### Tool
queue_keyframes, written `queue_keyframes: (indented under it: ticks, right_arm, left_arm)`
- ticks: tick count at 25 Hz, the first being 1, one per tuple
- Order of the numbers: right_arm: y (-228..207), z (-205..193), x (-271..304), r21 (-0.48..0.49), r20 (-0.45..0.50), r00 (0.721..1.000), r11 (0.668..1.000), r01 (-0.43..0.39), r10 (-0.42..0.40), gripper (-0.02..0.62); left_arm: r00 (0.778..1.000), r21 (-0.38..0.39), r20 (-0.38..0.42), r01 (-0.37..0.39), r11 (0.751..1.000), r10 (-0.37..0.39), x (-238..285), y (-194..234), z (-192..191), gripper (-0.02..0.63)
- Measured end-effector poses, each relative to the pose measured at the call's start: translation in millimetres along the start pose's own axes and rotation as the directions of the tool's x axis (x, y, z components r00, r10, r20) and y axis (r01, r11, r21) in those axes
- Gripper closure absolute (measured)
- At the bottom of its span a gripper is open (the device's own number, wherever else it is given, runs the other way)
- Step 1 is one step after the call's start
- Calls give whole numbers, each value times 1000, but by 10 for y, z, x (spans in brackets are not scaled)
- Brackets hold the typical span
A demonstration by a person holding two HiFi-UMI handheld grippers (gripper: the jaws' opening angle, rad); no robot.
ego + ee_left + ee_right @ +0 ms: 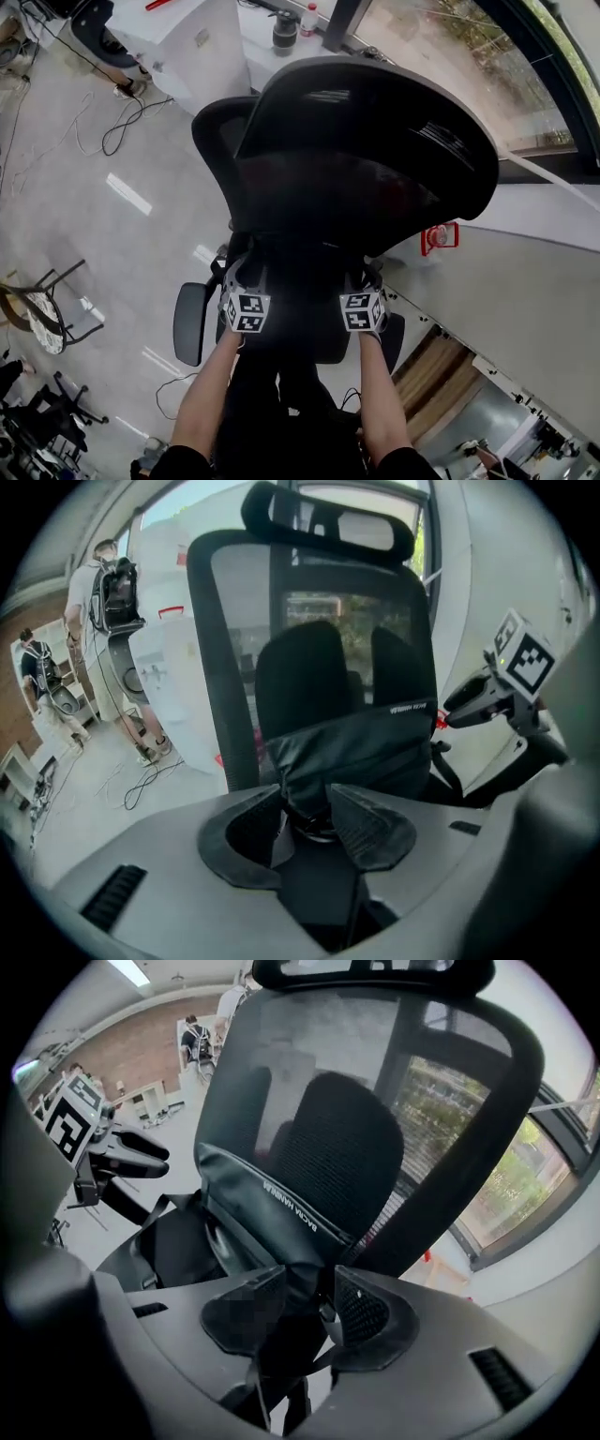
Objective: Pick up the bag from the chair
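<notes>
bag [361,752]: on chair [375,150] seat, upright against backrest | left gripper [307,801]: jaws apart, bag edge between them | right gripper [306,1299]: jaws apart, bag corner and strap between them

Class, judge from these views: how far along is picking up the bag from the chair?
Done: the left tongs and right tongs are at the bag, which leans on the back of the chair. In hand: both stand open, each astride part of the bag. Left: closing on it and lifting; the bag sits on the seat, not yet gripped.
</notes>
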State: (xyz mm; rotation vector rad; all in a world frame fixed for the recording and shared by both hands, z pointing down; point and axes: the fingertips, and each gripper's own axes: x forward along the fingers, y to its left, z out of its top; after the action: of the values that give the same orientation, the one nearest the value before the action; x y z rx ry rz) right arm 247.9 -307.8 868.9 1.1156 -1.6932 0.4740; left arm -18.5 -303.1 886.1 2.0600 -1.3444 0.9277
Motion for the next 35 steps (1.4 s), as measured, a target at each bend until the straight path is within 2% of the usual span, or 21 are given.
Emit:
queue_keyframes:
  ticks: [5,8,12,14,20,24,26,30,35]
  right_arm:
    - [-88,-404,374,-27,-142,990,1000,6,-10,445]
    - [-112,-667,558,-64,-218,976,998,-4,-10,445]
    - [-73,-861,714,-111,-263,965,994,-22,-8,445]
    - [-53,-917,765,-121,-267,964,992,-21,-12,445]
    - [-81,-921,878,-127,-224,974,992,-2,-27,439]
    - [-79,-915,879,-146,-209,977,989,5,-36,440]
    - [-63,-924,870,-158,-205,978,987,1,-34,442]
    - [-65,-967,855,-181,-200,980,983,-12,-25,456]
    - [-117,-940,838,-203,-205,978,979,-12,-30,460]
  left_arm:
    - [997,58,-82,-1,998,5,456,40,-290,437]
    - [992,66,-124,2,998,6,667,33,-440,428]
    - [986,67,-165,-6,998,17,843,74,-546,423]
    - [985,59,-175,1,998,9,917,79,-600,423]
    - [991,81,-131,11,997,0,990,93,-593,420]
    - [993,76,-112,48,996,-39,964,93,-623,423]
    - [991,92,-119,64,994,-53,947,99,-653,433]
    - [985,153,-171,42,987,-15,957,137,-770,469]
    - [985,158,-173,50,986,-22,1013,128,-728,488]
